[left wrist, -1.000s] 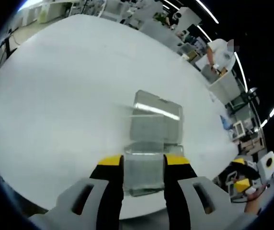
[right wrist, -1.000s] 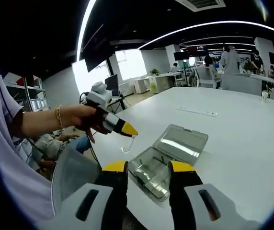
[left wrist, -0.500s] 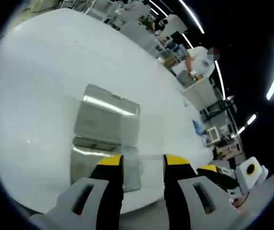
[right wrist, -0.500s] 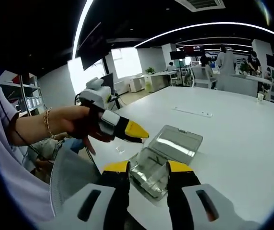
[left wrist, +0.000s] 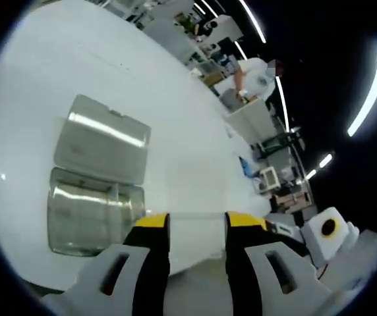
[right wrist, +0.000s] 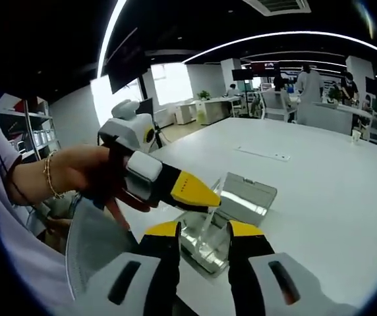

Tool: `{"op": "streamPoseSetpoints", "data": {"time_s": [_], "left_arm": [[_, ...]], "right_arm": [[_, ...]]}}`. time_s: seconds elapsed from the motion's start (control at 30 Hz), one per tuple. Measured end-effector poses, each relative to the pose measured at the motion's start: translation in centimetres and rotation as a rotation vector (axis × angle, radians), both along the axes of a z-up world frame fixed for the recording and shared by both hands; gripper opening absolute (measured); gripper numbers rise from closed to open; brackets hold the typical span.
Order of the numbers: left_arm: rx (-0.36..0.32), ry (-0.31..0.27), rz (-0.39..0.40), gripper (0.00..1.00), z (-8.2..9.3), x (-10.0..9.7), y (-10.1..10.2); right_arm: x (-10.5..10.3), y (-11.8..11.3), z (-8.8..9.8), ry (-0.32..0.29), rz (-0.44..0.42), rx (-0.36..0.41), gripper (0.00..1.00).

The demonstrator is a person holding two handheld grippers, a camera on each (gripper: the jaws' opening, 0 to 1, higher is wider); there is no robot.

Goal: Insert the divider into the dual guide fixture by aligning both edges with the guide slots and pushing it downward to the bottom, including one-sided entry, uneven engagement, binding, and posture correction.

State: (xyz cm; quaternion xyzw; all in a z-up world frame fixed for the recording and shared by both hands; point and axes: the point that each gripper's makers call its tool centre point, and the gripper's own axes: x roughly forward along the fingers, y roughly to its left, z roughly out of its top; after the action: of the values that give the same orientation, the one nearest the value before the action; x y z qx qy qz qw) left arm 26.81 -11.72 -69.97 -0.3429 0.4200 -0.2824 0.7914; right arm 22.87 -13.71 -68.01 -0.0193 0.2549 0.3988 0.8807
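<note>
A clear plastic box stands open on the white table (left wrist: 175, 118), with its base (left wrist: 89, 217) near the table's edge and its lid (left wrist: 103, 141) folded back. My left gripper (left wrist: 192, 222) is shut on a thin clear divider (left wrist: 192, 215), seen edge-on between the yellow-tipped jaws, to the right of the base. In the right gripper view the left gripper (right wrist: 202, 196) comes in from the left and holds the divider (right wrist: 209, 214) just above the box base (right wrist: 198, 245), with the lid (right wrist: 244, 194) behind. My right gripper (right wrist: 203, 230) hangs open in front of the box, gripping nothing.
A person's hand (right wrist: 70, 174) with a bracelet carries the left gripper. A thin white strip (right wrist: 262, 155) lies farther out on the table. The near table edge (left wrist: 175, 263) runs just below the box. People stand at desks in the background (left wrist: 251, 76).
The left gripper has carried the divider toward the right gripper and over the box base. In the left gripper view the box has shifted left as the camera turned.
</note>
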Motion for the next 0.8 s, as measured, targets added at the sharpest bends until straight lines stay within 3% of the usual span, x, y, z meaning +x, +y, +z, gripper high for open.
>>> {"op": "streamPoseSetpoints", "data": {"time_s": [0.27,0.8], "left_arm": [[-0.019,-0.013,-0.014,0.30,0.8,-0.5,-1.1],[-0.053,0.014,-0.023,0.30,0.7,-1.1,-1.8]], "right_arm": [[0.3,0.0,0.1,-0.003,-0.018,0.005,0.21],[1.0,-0.7,0.2,0.003,-0.065,0.007,0.13]]}}
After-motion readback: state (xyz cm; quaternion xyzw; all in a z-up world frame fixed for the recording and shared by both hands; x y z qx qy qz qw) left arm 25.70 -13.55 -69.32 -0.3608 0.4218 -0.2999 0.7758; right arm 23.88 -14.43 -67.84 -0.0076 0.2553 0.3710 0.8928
